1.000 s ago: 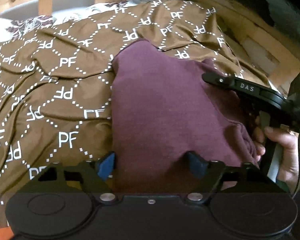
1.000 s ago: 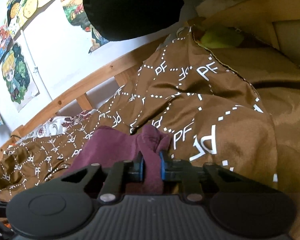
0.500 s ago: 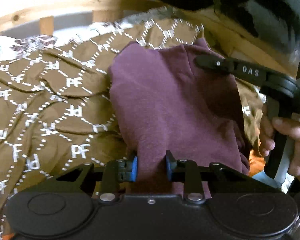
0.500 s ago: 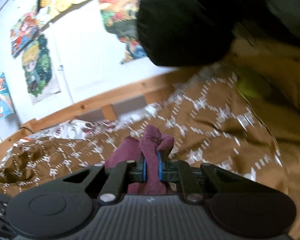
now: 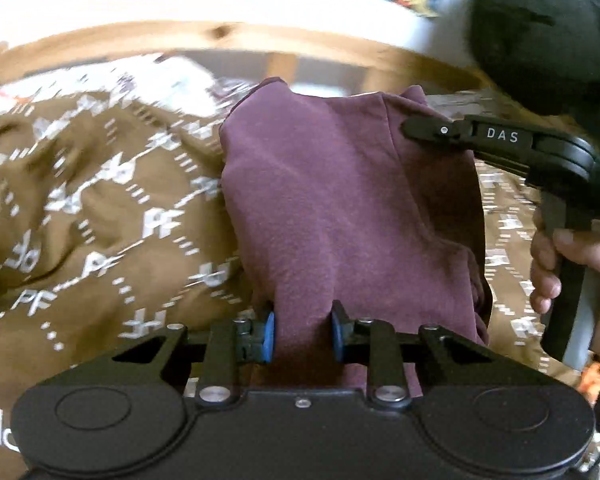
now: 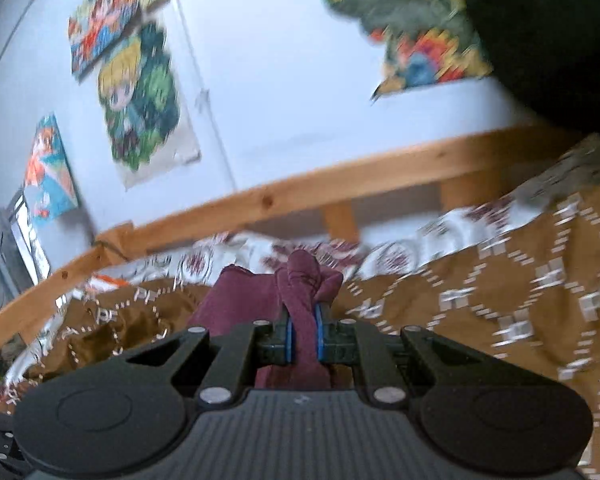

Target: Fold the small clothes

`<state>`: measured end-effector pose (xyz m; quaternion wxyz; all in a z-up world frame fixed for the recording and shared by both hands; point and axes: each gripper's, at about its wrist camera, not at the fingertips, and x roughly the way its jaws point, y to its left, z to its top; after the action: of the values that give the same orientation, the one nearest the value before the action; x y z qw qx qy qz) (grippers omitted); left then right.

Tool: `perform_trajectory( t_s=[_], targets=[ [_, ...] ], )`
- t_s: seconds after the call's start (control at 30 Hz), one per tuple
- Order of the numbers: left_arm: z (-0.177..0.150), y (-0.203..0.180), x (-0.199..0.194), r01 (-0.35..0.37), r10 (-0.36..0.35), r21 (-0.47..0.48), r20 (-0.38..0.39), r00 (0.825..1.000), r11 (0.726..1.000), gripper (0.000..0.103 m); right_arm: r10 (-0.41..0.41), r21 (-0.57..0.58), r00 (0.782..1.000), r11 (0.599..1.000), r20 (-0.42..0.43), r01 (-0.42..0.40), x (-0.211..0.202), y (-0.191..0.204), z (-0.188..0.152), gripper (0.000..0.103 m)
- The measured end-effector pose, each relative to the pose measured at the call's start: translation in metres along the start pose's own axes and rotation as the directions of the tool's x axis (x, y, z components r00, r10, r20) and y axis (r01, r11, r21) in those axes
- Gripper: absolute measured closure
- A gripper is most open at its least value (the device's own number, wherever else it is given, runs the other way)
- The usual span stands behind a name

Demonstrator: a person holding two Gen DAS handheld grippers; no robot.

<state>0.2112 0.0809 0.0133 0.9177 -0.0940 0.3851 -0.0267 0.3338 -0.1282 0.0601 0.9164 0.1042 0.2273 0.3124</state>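
A maroon garment hangs spread out above a brown bedspread printed with white "PF". My left gripper is shut on a bunched fold at its near edge, blue pads pressing the cloth. In the left wrist view the right gripper pinches the garment's far right corner, with a hand on its grip. In the right wrist view my right gripper is shut on a twisted bunch of the same maroon garment, which trails off to the left.
A wooden bed rail runs behind the bedspread, with a floral sheet at its edge. Posters hang on the white wall. A dark rounded shape fills the upper right corner of both views.
My left gripper closed on the garment's near edge. Both grippers then lifted the garment off the bedspread toward the rail; the right wrist view swung up to the wall.
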Motion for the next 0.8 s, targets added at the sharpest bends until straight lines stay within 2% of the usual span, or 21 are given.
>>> perform_trajectory(
  t_s=[0.07, 0.17, 0.37, 0.4, 0.5, 0.57, 0.63, 0.8],
  targets=[
    [-0.002, 0.016, 0.011, -0.017, 0.017, -0.029, -0.022, 1.000, 0.999, 0.074, -0.004, -0.012, 0.999, 1.000, -0.037, 0.004, 0.023, 0.008, -0.006, 0.091],
    [-0.005, 0.027, 0.019, -0.008, 0.006, -0.059, -0.035, 0.999, 0.998, 0.072, -0.034, -0.040, 0.997, 0.999, -0.068, 0.031, 0.045, 0.012, -0.017, 0.091],
    [-0.007, 0.015, 0.016, -0.035, 0.034, -0.013, -0.034, 0.999, 0.999, 0.061, -0.086, 0.010, 0.991, 0.996, -0.104, 0.087, 0.055, -0.009, -0.028, 0.087],
    [-0.008, 0.014, 0.015, -0.042, 0.042, -0.007, -0.031, 0.999, 0.999, 0.060, -0.086, 0.022, 0.990, 0.996, -0.110, 0.089, 0.055, -0.011, -0.029, 0.083],
    [-0.007, 0.015, 0.014, -0.080, 0.079, -0.013, -0.045, 0.996, 0.997, 0.047, -0.098, 0.043, 0.990, 0.994, -0.102, 0.103, 0.046, -0.017, -0.031, 0.069],
    [-0.005, 0.013, 0.010, -0.098, 0.097, -0.015, -0.042, 0.994, 0.995, 0.034, -0.095, 0.042, 0.991, 0.994, -0.092, 0.099, 0.037, -0.016, -0.031, 0.057],
    [-0.003, 0.010, 0.002, -0.113, 0.113, -0.010, -0.025, 0.993, 0.994, 0.027, -0.106, 0.022, 0.991, 0.994, -0.081, 0.108, 0.027, -0.011, -0.029, 0.043],
    [0.000, -0.001, -0.027, -0.171, 0.171, -0.003, 0.038, 0.985, 0.985, 0.007, -0.114, -0.005, 0.993, 0.993, -0.037, 0.114, -0.011, 0.002, -0.026, 0.021]
  ],
)
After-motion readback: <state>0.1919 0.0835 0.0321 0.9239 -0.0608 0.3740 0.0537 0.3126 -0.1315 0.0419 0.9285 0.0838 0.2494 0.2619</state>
